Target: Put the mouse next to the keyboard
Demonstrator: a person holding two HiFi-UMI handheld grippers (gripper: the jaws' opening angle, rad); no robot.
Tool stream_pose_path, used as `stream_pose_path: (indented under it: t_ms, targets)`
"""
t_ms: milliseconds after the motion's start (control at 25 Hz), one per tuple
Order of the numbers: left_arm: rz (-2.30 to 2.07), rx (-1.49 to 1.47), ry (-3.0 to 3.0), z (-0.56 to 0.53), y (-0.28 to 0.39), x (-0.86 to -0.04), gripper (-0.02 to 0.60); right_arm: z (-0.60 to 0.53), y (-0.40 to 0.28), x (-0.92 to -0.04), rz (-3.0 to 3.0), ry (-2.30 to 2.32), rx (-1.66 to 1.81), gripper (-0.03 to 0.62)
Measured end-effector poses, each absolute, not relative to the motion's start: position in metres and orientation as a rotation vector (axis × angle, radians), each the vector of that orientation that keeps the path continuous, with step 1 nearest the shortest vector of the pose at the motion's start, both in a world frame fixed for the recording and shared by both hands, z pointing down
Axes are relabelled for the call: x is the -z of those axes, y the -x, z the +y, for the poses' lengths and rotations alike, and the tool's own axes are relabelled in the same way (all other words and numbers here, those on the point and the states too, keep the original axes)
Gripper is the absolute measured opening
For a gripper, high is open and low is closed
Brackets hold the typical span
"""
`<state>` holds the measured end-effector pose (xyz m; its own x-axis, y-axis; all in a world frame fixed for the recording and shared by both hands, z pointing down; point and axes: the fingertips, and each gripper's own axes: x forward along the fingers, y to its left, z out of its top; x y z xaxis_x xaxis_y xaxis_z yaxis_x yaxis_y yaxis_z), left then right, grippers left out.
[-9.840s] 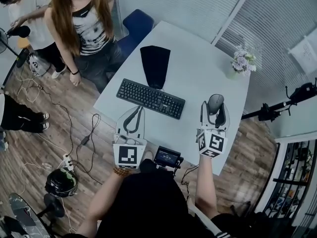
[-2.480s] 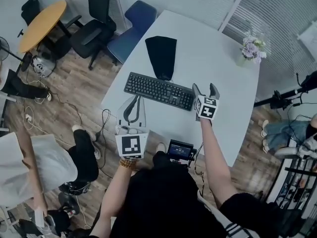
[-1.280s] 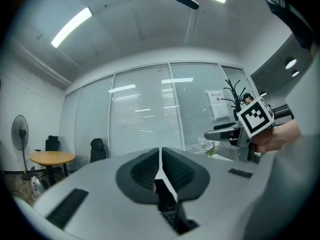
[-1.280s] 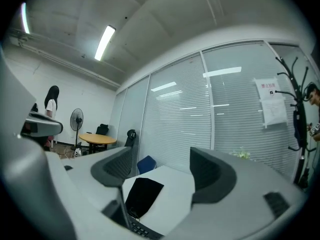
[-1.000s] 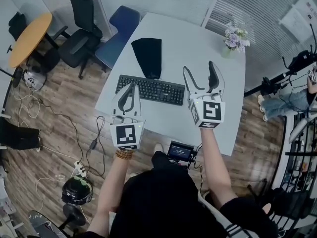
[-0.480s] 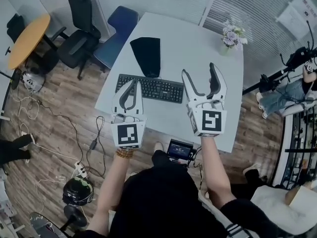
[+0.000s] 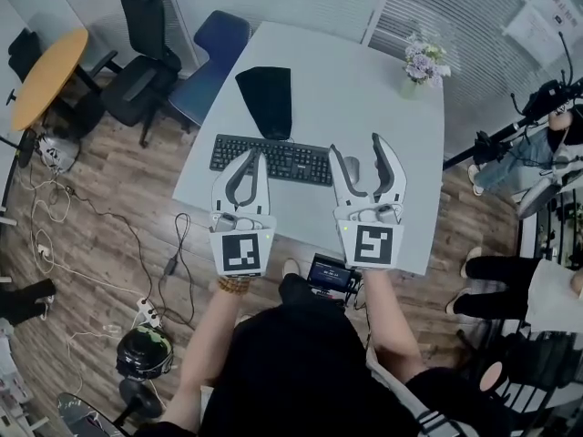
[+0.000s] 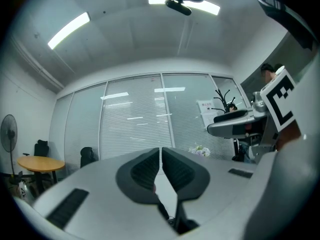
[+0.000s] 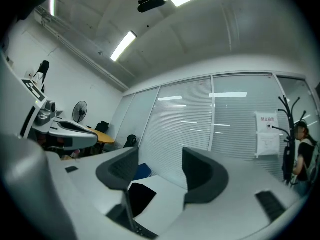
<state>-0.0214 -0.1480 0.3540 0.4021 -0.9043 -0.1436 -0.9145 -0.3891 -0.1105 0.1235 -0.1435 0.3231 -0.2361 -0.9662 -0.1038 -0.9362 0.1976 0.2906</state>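
The mouse [image 7: 352, 167] lies on the desk [image 7: 364, 89] at 3 o'clock of the keyboard [image 7: 271, 159]; placement appears complete. The right hand-held gripper [image 7: 356, 146] is released, its jaws just narrowing on nothing (the left hand-held gripper [image 7: 256, 153] is clenched, empty).

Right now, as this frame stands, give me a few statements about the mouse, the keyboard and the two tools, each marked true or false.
1. The mouse lies on the table just off the right end of the keyboard. True.
2. The right tool is gripping the mouse. False: its jaws stand apart with nothing between them, though they have just been closing; the mouse lies on the table below.
3. The left tool has its jaws together. True.
4. The flowers stand by the keyboard's left end. False: they stand near the table's far right corner.
5. The black pad lies beyond the keyboard, on its far side from the person. True.
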Motion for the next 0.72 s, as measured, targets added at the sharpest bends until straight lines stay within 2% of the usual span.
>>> stream_pose_path:
  t_ms: [720]
  targets:
    - [1.566, -0.033, 2.446, -0.127, 0.009, -0.355, 0.014, -0.125, -0.118, -0.359, -2.34, -1.808, 0.384, 0.152]
